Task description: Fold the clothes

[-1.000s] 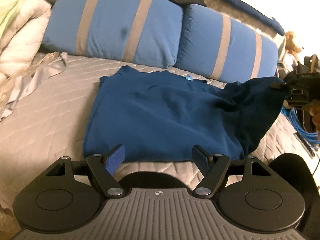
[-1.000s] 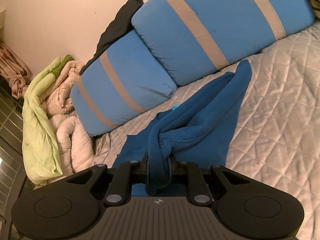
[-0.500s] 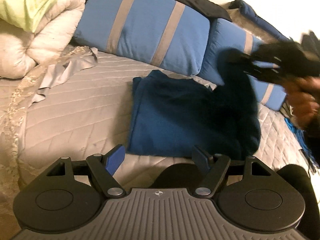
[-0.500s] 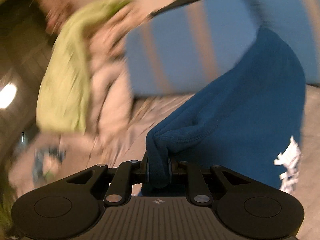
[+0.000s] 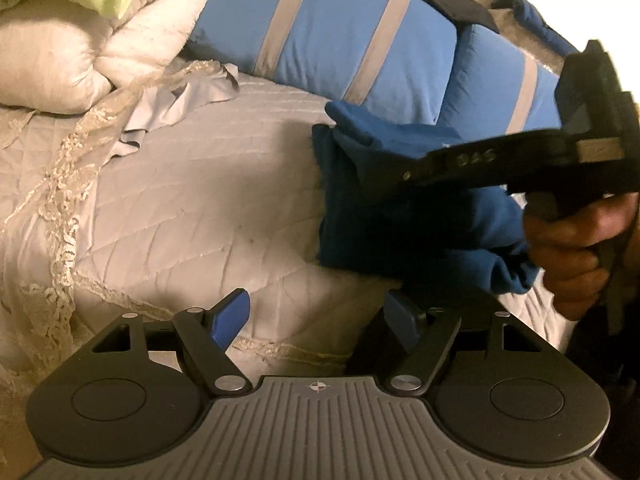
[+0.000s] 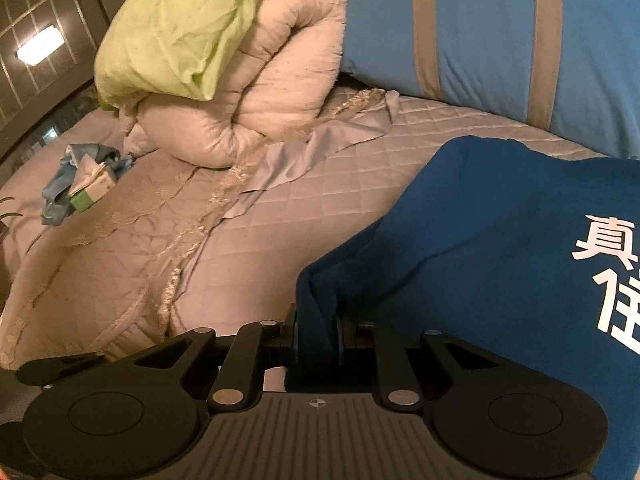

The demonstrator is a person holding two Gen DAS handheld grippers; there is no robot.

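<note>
right gripper (image 6: 317, 336) clenched on a bunched edge of the blue sweatshirt (image 6: 500, 240), now carried across to the left over the rest of the garment, not out at the right side of the bed as one second ago. white printed characters (image 6: 608, 276) now turned up in the right wrist view, so the lifted half probably flipped over onto the other half. sweatshirt lying on the grey quilted bedcover (image 5: 180, 208), just in front of the striped blue pillows (image 5: 340, 40), and much narrower in the left wrist view than before. left gripper (image 5: 316, 320) released, fingers wide apart, low near the front edge of the bed, touching no cloth. fold in half seems almost done; next probably lowering and letting go of the edge, then smoothing.
</note>
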